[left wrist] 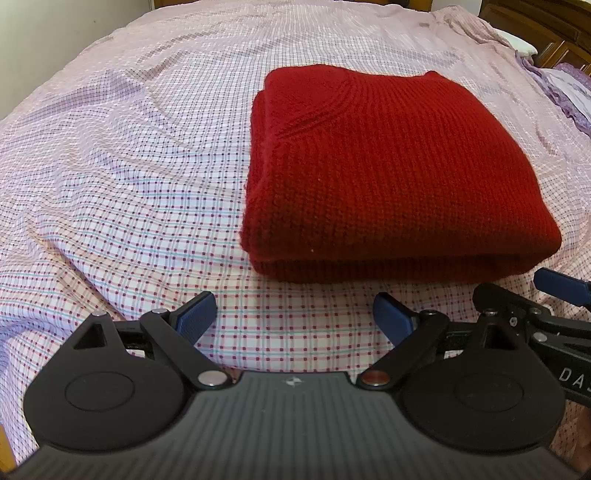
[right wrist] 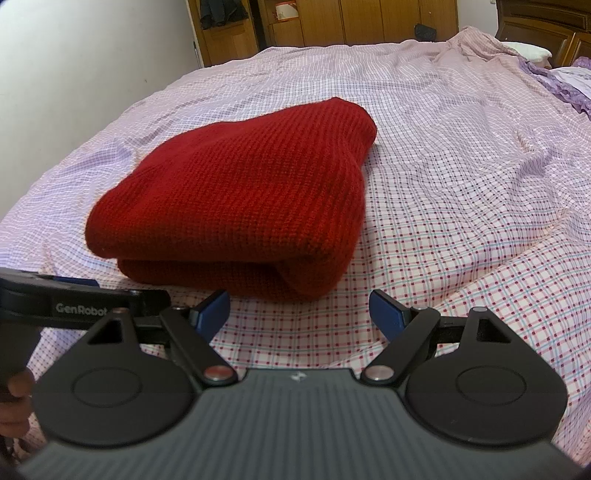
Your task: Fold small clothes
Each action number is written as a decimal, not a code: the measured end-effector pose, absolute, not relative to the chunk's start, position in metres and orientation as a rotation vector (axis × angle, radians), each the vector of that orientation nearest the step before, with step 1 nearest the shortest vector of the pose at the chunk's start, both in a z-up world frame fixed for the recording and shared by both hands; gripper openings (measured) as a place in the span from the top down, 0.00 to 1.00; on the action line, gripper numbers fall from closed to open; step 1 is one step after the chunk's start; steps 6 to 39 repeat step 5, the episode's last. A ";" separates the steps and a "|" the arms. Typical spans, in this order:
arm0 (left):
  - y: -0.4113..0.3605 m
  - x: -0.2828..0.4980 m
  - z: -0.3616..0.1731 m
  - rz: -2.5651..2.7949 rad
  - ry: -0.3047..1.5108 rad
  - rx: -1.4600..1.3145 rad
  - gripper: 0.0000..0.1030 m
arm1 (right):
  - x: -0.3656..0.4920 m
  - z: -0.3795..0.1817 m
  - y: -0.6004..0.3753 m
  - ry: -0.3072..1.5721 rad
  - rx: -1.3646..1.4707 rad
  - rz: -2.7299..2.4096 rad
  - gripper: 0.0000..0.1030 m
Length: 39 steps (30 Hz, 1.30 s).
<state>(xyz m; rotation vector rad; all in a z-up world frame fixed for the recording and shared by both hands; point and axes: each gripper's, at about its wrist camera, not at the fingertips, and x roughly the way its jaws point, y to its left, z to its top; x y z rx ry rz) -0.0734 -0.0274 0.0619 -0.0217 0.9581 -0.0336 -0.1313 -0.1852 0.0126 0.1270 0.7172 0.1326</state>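
A red knitted sweater (left wrist: 388, 166) lies folded into a thick rectangle on the checked bedsheet (left wrist: 129, 184). It also shows in the right wrist view (right wrist: 236, 206). My left gripper (left wrist: 295, 317) is open and empty, just short of the sweater's near edge and a little to its left. My right gripper (right wrist: 299, 314) is open and empty, just short of the sweater's near right corner. The right gripper's blue fingertip (left wrist: 557, 282) shows at the right edge of the left wrist view. The left gripper's arm (right wrist: 74, 306) shows at the left of the right wrist view.
The pink and white checked sheet covers the whole bed, with wrinkles. A purple frilled pillow (right wrist: 569, 81) lies at the far right. Wooden wardrobes (right wrist: 332, 22) stand behind the bed, and a white wall (right wrist: 92, 55) is on the left.
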 end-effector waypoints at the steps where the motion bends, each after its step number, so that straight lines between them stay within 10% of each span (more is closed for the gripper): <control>1: -0.028 -0.073 0.062 -0.034 0.958 -0.022 0.08 | -0.131 0.013 -0.185 0.717 0.127 0.133 0.18; 39: -0.027 -0.075 0.061 -0.037 0.962 -0.024 0.08 | -0.131 0.013 -0.185 0.717 0.128 0.133 0.18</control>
